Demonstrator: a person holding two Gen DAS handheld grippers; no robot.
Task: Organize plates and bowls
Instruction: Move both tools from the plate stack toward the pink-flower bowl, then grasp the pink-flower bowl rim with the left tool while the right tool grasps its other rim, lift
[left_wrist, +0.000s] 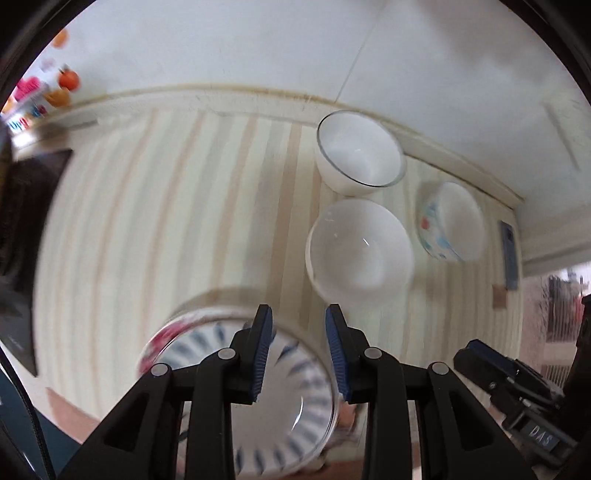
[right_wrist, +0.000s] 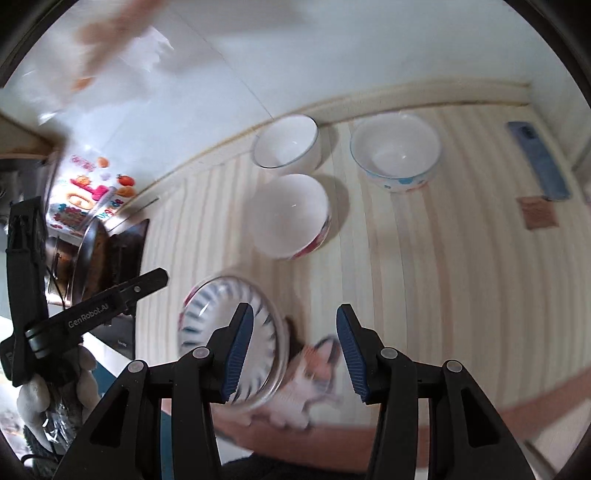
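Note:
A blue-striped bowl (left_wrist: 295, 391) (right_wrist: 232, 339) sits at the near table edge, seemingly nested in a red-patterned dish. My left gripper (left_wrist: 299, 325) is open, its fingers over the striped bowl's right part. My right gripper (right_wrist: 295, 325) is open and empty, its left finger above that bowl. Farther back stand a white bowl with a red pattern outside (left_wrist: 360, 251) (right_wrist: 290, 218), a white bowl with a dark rim (left_wrist: 360, 153) (right_wrist: 286, 142) and a white bowl with blue and red marks (left_wrist: 452, 221) (right_wrist: 395, 149).
The bowls stand on a striped cloth-covered table (right_wrist: 461, 277) against a white wall. A blue phone (right_wrist: 539, 162) and a brown coaster (right_wrist: 537, 212) lie at the right. A stove with a pan (right_wrist: 92, 254) is at the left. A cat picture (right_wrist: 314, 369) lies near the front edge.

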